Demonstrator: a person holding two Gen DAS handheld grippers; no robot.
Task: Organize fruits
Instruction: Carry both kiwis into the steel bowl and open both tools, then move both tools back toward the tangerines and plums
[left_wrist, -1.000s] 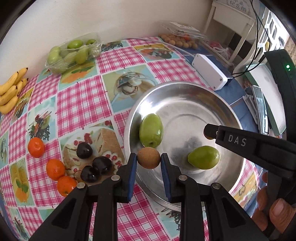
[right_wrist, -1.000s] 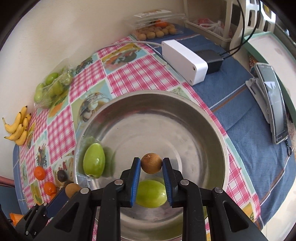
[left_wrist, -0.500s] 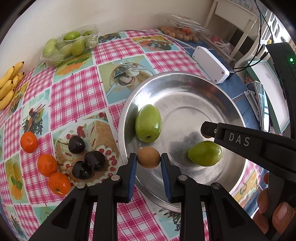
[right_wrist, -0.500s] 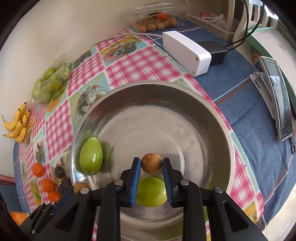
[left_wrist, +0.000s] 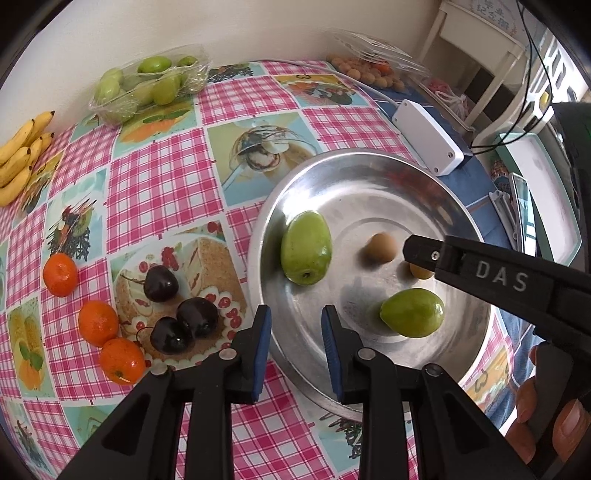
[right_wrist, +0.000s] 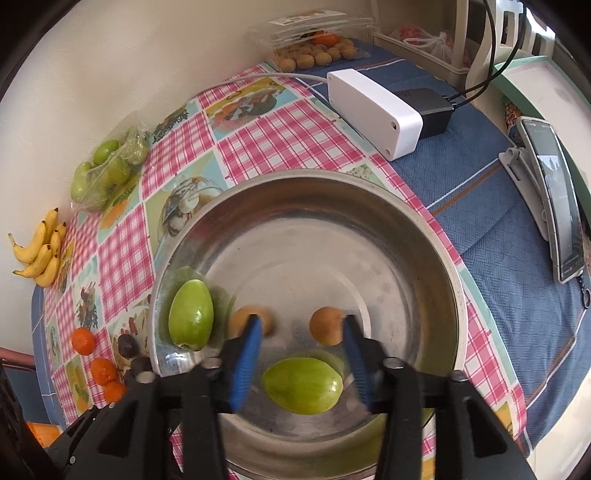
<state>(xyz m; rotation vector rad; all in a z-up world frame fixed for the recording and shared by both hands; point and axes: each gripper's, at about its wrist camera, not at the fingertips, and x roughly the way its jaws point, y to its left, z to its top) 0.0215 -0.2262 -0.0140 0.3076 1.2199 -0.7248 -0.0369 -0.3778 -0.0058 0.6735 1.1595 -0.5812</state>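
Here, a checked tablecloth meets a cream wall.

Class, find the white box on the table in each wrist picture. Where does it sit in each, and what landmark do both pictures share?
Left wrist view: the white box is upper right, just beyond the metal bowl's far rim.
Right wrist view: the white box is above centre, right of middle, beyond the bowl.
Shared landmark: the bananas at the left edge.
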